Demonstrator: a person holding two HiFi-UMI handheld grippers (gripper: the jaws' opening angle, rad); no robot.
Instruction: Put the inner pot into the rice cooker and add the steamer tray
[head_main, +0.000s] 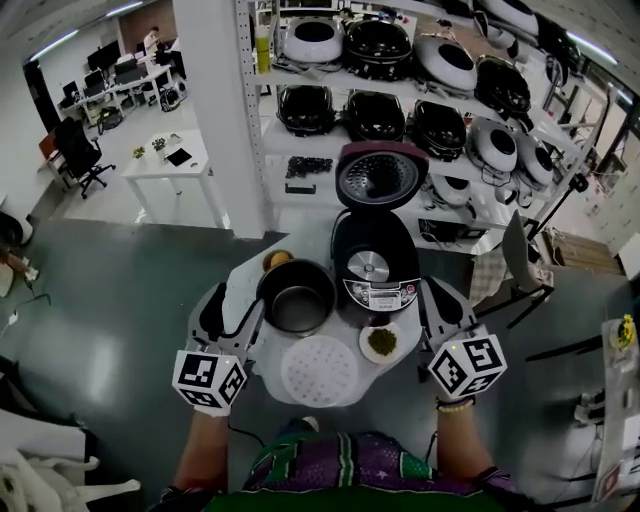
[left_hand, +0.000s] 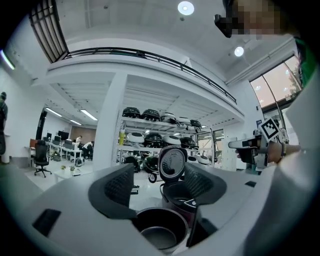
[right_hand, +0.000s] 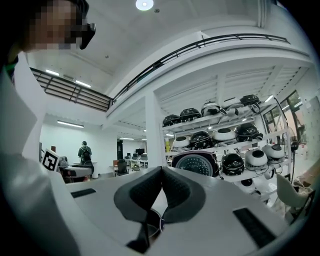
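Head view: on the round white table (head_main: 268, 352), dark inner pot (head_main: 297, 297) upright at left, just beside the black rice cooker (head_main: 372, 262), not yet inside it. Cooker lid (head_main: 381, 177) tipped back, heating plate showing. White perforated steamer tray (head_main: 319, 370) flat at the table's near edge, in front of the pot. Small dish of green bits (head_main: 381, 343) just right of the tray. Left gripper (head_main: 232, 308) level at the pot's left side, jaws released and spread, pressing on nothing. Left gripper view: same pot low in the gap between the dark pads (left_hand: 117, 190), cooker beyond. Right gripper (head_main: 438, 300) to the right of the cooker, clenched on nothing. Right gripper view: pads (right_hand: 145, 192) pressed together.
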